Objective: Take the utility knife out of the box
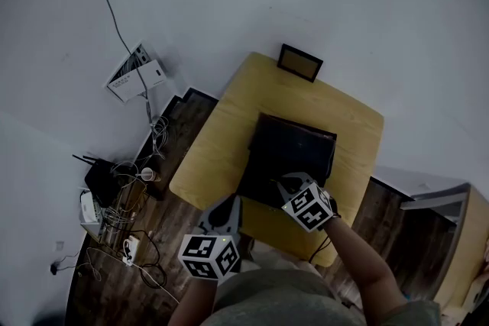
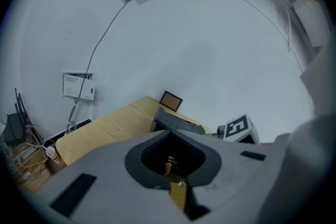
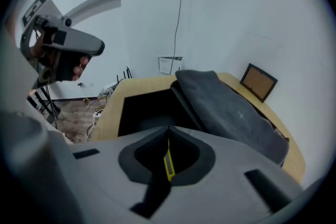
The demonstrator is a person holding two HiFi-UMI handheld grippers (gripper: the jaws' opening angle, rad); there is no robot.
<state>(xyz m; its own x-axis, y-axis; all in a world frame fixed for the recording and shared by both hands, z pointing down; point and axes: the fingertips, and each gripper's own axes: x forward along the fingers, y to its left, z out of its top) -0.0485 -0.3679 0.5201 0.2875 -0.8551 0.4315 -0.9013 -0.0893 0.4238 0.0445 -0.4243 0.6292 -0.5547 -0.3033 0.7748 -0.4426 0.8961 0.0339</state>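
Seen from above, a yellow wooden table [image 1: 221, 141] stands against a pale wall. A dark box [image 1: 294, 149] lies open on it, and a small framed picture [image 1: 299, 62] leans at the far edge.

My right gripper [image 1: 290, 185] hangs over the near side of the box. In the right gripper view its jaws are pressed together at the tips, clamped on the utility knife [image 3: 168, 162]. The knife is a thin yellow and grey strip standing on edge in the hollow between the jaws. Beyond the jaws, the box's black inside [image 3: 147, 110] lies open below. Its grey padded lid [image 3: 231, 113] is thrown back to the right. The knife is in my grip above the box and not lying in it.

My left gripper [image 1: 225, 210] is held off the near left corner of the table, close to my body and apart from the box. In the left gripper view its jaws meet at the tips. A small orange shape and some yellow marks show in the hollow behind them, but I cannot tell what they are.

Left of the table, a tangle of cables [image 1: 126, 229] lies on the dark wood floor.
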